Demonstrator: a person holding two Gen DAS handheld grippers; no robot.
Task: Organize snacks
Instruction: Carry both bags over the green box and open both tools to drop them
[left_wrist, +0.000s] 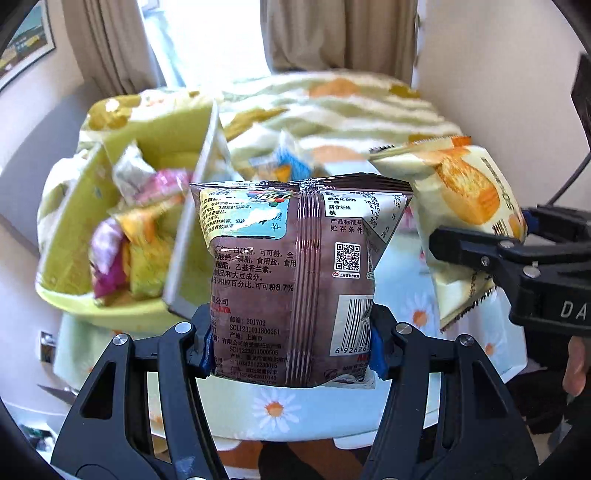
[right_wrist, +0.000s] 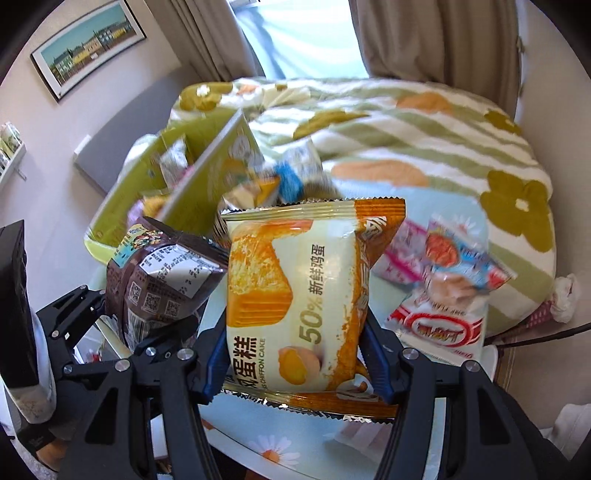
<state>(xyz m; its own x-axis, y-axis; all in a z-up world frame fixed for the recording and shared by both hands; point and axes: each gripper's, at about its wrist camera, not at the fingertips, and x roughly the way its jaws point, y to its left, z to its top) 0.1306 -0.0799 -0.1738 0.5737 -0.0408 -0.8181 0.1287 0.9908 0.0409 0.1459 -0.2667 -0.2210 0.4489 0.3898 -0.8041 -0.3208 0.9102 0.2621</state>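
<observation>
Daisy-print tablecloth (left_wrist: 275, 408) fills the left wrist view; the left gripper (left_wrist: 293, 343) is clamped on a brown cocoa snack packet (left_wrist: 295, 280), beside a green divided box (left_wrist: 110, 299). Right wrist view: the right gripper (right_wrist: 291, 363) is clamped on a chiffon cake packet (right_wrist: 295, 302), raised above the cloth.

Brown snack packet (left_wrist: 295, 280): Chinese ingredient text ending "8.7%", "201702", "SC11231011800261", QR code, barcode starting "692626". Cream cake packet (right_wrist: 295, 299): "50%", "新鲜鸡蛋", "蛋糕", "CHIFFON CAKE". Right gripper (left_wrist: 476, 258) body: letters "DA".
</observation>
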